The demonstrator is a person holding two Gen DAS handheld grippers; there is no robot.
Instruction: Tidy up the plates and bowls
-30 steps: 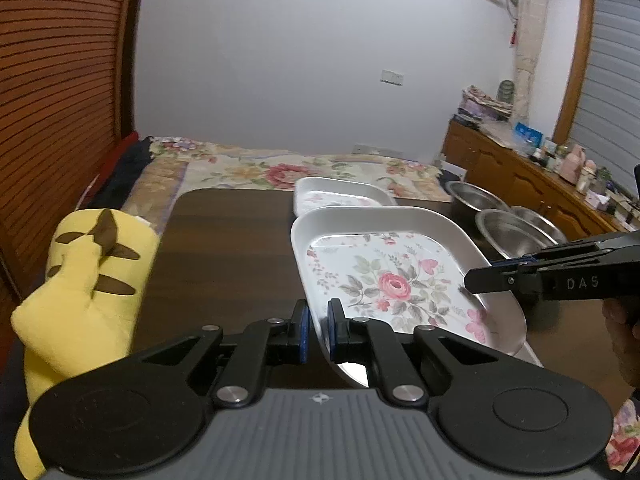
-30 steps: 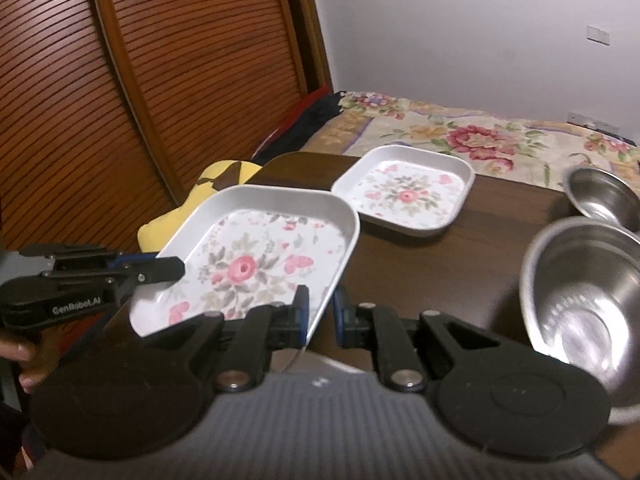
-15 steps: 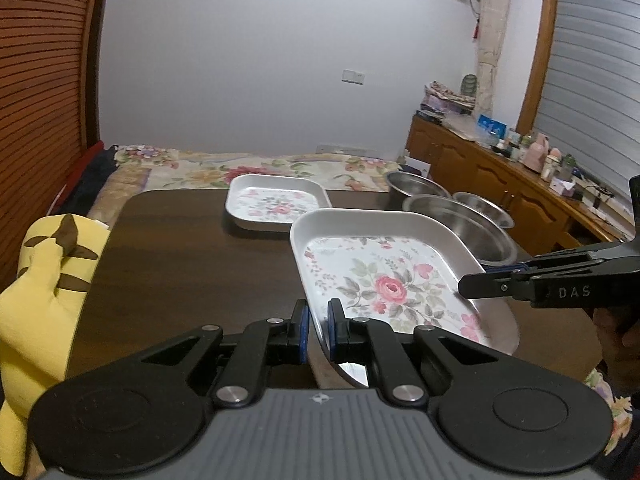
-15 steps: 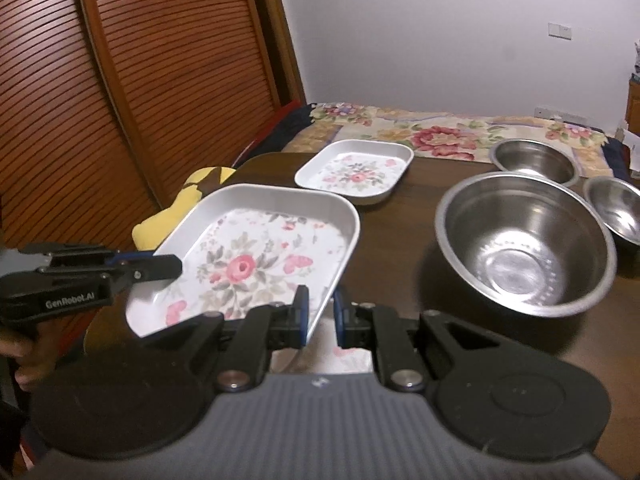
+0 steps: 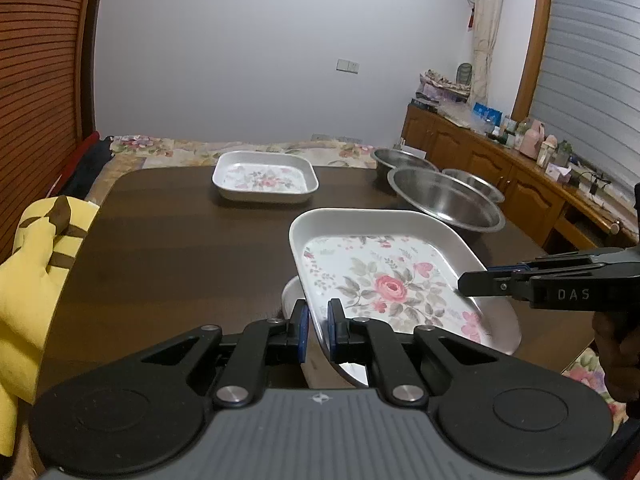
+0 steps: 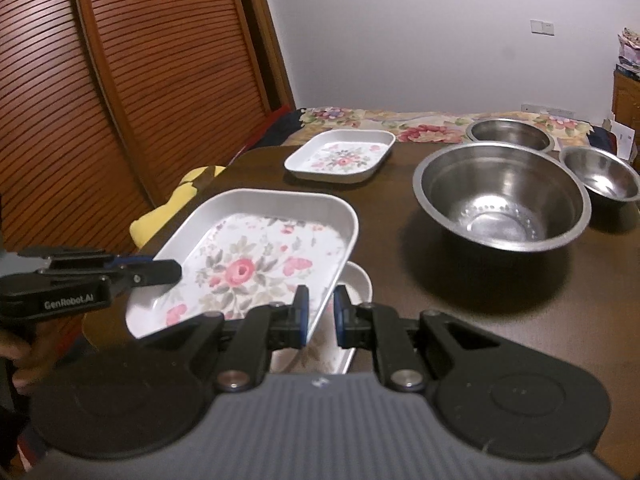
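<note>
A large white floral plate [image 5: 384,276] is held tilted above the dark table by both grippers. My left gripper [image 5: 317,330] is shut on its near rim. My right gripper [image 6: 320,316] is shut on the opposite rim, and the plate also shows in the right wrist view [image 6: 248,264]. Another white plate [image 6: 356,284] lies on the table right under it, mostly hidden. A smaller floral plate [image 5: 265,177] sits at the far side. Three steel bowls stand at the right: a large one [image 6: 502,196], a middle one [image 6: 510,134] and a small one [image 6: 600,174].
A yellow plush toy [image 5: 36,264] lies off the table's left edge. A bed with a floral cover [image 5: 192,146] is behind the table. A wooden cabinet with clutter [image 5: 520,164] runs along the right wall. A slatted wooden door [image 6: 120,80] stands at the left.
Both grippers have carried the large floral plate to the right and lower, so it now hangs just above another white plate. The steel bowls have come into full view.
</note>
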